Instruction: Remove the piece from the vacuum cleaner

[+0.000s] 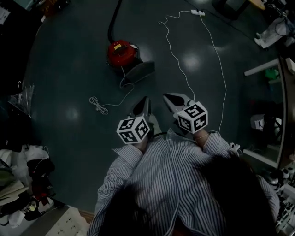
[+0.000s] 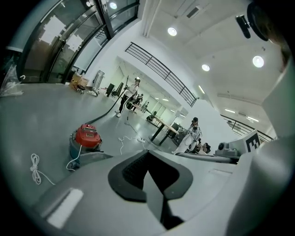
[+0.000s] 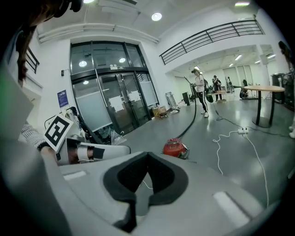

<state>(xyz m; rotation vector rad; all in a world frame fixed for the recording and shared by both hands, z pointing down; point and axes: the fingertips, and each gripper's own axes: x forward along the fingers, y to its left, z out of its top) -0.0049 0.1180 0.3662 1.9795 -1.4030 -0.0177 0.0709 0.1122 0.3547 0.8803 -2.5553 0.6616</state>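
1. The red vacuum cleaner (image 1: 122, 53) stands on the dark floor in the upper middle of the head view. Its black hose (image 1: 114, 20) runs off the top edge, and a grey wedge-shaped piece (image 1: 138, 72) sits against its lower right side.
2. The left hand-held gripper (image 1: 144, 102) and right hand-held gripper (image 1: 168, 97) are held in front of a person in a striped shirt, at centre frame. Both have their jaws together on nothing, and both are well apart from the vacuum cleaner.
3. Risk: a white cord (image 1: 110, 103) trails from the machine and ends in a loose coil at centre left. A second white cable (image 1: 221, 78) runs down the right from a power strip (image 1: 198, 12). Either could catch a foot or snag during the approach.
4. Risk: the jaws must part before any grasp, or they will likely just push the piece.
5. Risk: pulling with one gripper alone may drag the whole machine along.
6. Writing: a yellow label on the vacuum's top is too small to read. The gripper cubes carry only black-and-white squares. In the right gripper view, a blue notice (image 3: 62, 98) beside the glass doors is illegible.
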